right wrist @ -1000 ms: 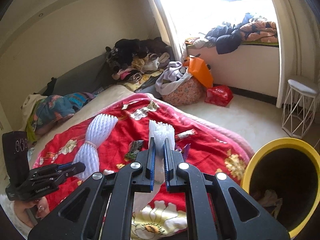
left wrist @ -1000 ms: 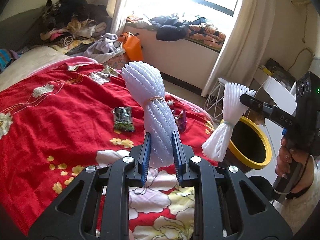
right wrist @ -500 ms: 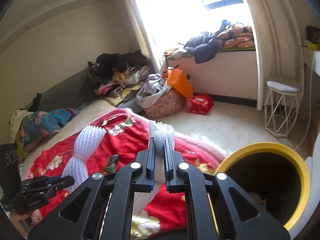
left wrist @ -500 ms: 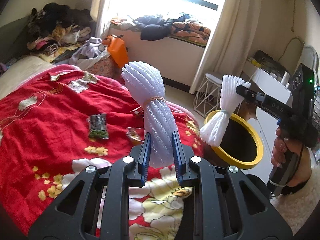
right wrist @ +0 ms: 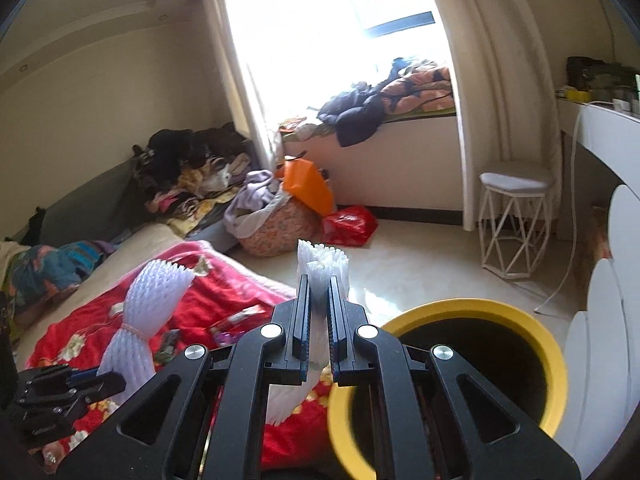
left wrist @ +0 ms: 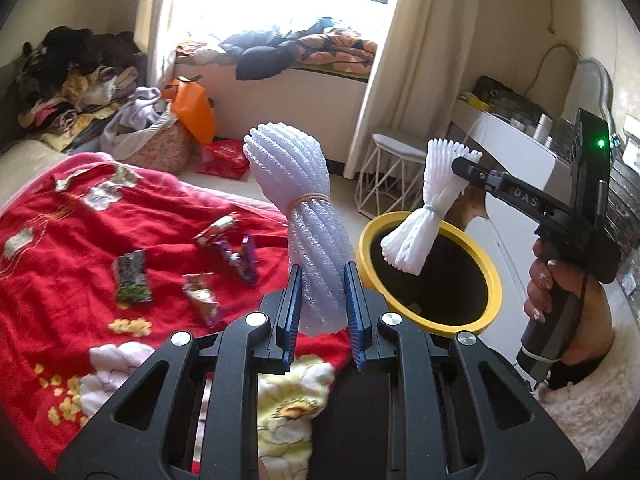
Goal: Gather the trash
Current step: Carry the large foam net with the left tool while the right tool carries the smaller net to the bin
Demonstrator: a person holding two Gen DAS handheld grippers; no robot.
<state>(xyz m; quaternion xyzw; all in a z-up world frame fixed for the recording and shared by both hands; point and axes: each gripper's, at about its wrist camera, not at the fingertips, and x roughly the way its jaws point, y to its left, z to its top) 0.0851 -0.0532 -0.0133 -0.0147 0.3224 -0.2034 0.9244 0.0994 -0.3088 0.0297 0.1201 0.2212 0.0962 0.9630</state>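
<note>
My left gripper (left wrist: 320, 300) grips a banded foam-net bundle (left wrist: 304, 216) above the bed's red blanket (left wrist: 72, 240). My right gripper (right wrist: 319, 312) clamps a smaller foam-net bundle (left wrist: 424, 208) over the yellow-rimmed trash bin (left wrist: 494, 288). Wrappers (left wrist: 132, 276) lie on the blanket.

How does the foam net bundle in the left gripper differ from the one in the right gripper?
The left gripper holds a thicker foam bundle tied with a tan band; the right gripper holds a slimmer bundle tied with a pale green one. The slimmer bundle hangs over the yellow bin; the thicker one does not. Both are white foam netting.
</note>
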